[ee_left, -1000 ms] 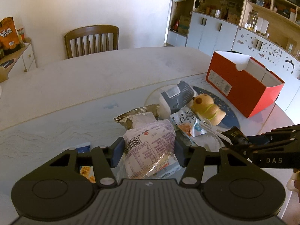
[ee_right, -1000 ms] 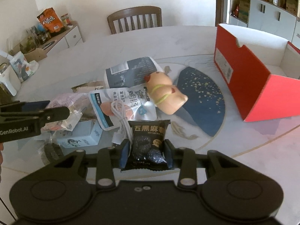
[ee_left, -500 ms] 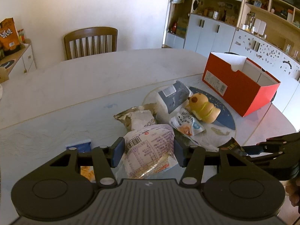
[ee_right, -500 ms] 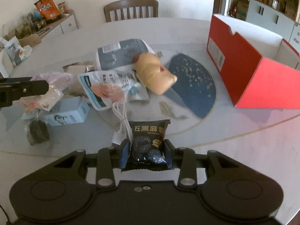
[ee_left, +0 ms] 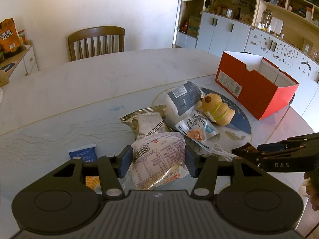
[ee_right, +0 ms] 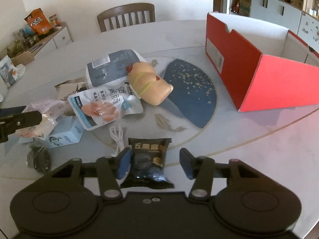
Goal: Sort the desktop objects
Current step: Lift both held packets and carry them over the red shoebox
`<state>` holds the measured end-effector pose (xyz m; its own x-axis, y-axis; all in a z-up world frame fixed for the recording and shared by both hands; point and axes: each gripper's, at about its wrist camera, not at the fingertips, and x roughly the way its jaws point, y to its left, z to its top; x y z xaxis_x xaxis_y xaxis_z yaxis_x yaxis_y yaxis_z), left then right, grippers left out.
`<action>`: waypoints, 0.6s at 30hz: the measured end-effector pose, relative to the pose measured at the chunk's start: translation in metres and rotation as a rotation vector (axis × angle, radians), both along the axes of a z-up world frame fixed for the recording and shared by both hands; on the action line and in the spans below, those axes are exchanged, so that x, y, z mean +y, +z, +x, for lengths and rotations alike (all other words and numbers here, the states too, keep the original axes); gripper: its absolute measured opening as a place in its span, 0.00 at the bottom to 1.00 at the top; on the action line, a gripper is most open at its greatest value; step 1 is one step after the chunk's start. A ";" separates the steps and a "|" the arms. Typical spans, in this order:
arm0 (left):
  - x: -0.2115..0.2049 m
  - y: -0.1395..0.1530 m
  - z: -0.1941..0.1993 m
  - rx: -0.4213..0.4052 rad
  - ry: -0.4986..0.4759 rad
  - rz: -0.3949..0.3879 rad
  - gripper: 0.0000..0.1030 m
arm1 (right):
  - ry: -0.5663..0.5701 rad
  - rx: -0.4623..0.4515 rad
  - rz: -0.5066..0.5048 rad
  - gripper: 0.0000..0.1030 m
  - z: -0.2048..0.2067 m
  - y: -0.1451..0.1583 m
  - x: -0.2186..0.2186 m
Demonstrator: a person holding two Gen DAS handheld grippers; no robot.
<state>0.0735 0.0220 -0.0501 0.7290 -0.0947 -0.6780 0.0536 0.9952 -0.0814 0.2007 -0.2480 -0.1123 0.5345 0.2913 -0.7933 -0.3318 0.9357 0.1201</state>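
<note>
My left gripper (ee_left: 156, 162) is shut on a pale pink snack bag (ee_left: 159, 157) and holds it above the table's near edge. My right gripper (ee_right: 154, 163) is open; a black sesame snack packet (ee_right: 148, 159) lies between its fingers, touching the left finger. An open red box (ee_right: 257, 65) stands at the right and shows in the left wrist view (ee_left: 253, 83) too. A pile lies in the middle: a dog-shaped plush toy (ee_right: 148, 83), a dark blue-grey pouch (ee_right: 113, 65), a chicken snack pouch (ee_right: 103, 105), a white cable (ee_right: 117, 135).
A small light-blue box (ee_right: 65, 133), a dark crumpled wrapper (ee_right: 38, 157) and a silver bag (ee_left: 147, 123) lie at the left of the pile. A blue packet (ee_left: 83, 154) lies by my left gripper. A wooden chair (ee_left: 96, 41) stands behind the round table (ee_left: 79, 91).
My right gripper has opened and the black packet now lies loose between its fingers. Both grippers drew back toward the table's near edge. The left still holds the pink bag.
</note>
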 end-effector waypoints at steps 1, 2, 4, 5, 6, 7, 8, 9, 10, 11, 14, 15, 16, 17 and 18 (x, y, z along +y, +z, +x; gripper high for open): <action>0.000 0.000 0.000 -0.001 0.000 0.001 0.52 | 0.001 0.007 0.005 0.38 0.000 -0.001 0.001; 0.000 0.000 0.000 -0.001 0.002 0.001 0.52 | 0.000 0.015 0.014 0.35 0.000 -0.002 0.000; -0.001 0.001 0.001 -0.002 0.001 0.001 0.51 | -0.002 0.017 0.020 0.33 -0.001 -0.001 0.000; -0.002 0.001 0.001 -0.003 0.000 0.003 0.50 | 0.001 0.020 0.023 0.32 -0.001 -0.001 -0.001; -0.002 0.001 0.001 -0.003 -0.001 0.003 0.50 | 0.001 0.019 0.024 0.32 -0.002 0.000 -0.001; -0.003 0.002 0.000 -0.003 -0.002 0.001 0.50 | -0.001 0.017 0.025 0.32 -0.002 0.001 -0.002; -0.003 0.002 0.000 -0.004 -0.004 0.001 0.49 | -0.004 0.016 0.028 0.31 -0.003 0.003 -0.004; -0.004 0.003 0.000 -0.005 -0.005 0.002 0.49 | -0.007 0.017 0.033 0.31 -0.003 0.004 -0.005; -0.005 0.004 -0.001 -0.005 -0.002 0.003 0.49 | -0.011 0.017 0.041 0.31 -0.003 0.006 -0.007; -0.005 0.005 -0.001 -0.006 -0.003 0.004 0.48 | -0.014 0.014 0.045 0.31 -0.003 0.009 -0.009; -0.007 0.011 -0.004 -0.018 -0.009 0.001 0.48 | -0.017 0.001 0.054 0.31 -0.006 0.018 -0.014; -0.008 0.014 -0.005 -0.023 -0.012 0.002 0.47 | -0.017 -0.004 0.057 0.31 -0.006 0.021 -0.015; -0.008 0.017 -0.006 -0.026 -0.014 0.002 0.47 | -0.017 -0.010 0.061 0.31 -0.008 0.025 -0.017; -0.009 0.019 -0.007 -0.030 -0.017 -0.001 0.47 | -0.017 -0.015 0.063 0.31 -0.009 0.028 -0.018; -0.009 0.022 -0.007 -0.035 -0.021 -0.004 0.47 | -0.016 -0.021 0.068 0.31 -0.009 0.032 -0.019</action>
